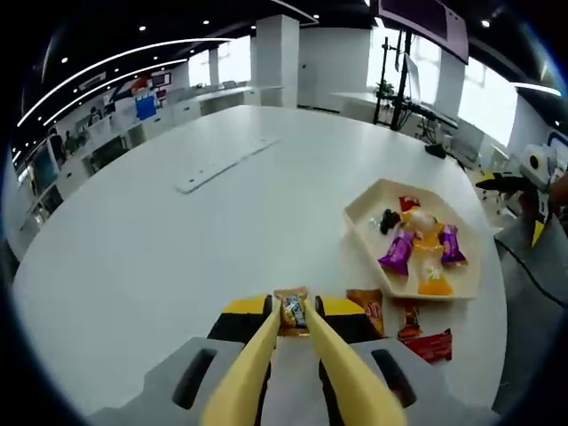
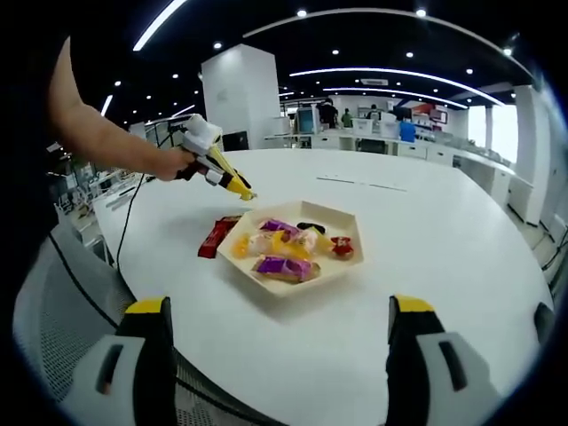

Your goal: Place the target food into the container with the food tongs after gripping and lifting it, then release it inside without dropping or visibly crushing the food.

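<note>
Yellow tongs (image 1: 297,355) in the left gripper (image 1: 293,312) pinch a snack (image 1: 294,311) above the table (image 1: 177,248); right gripper (image 2: 275,311) spread wide before the tray (image 2: 293,251)

Snack (image 1: 294,312) half hidden between tongs (image 1: 293,355), packet print too blurred to read, red wrapper (image 2: 216,236) partly behind tray (image 2: 266,284), right jaws' tips cut off.

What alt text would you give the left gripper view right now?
The left tool holds yellow tongs pinching a small wrapped snack above a round white table. To the right, a beige hexagonal tray holds purple and orange wrapped sweets, with red and orange packets lying beside it.
</note>
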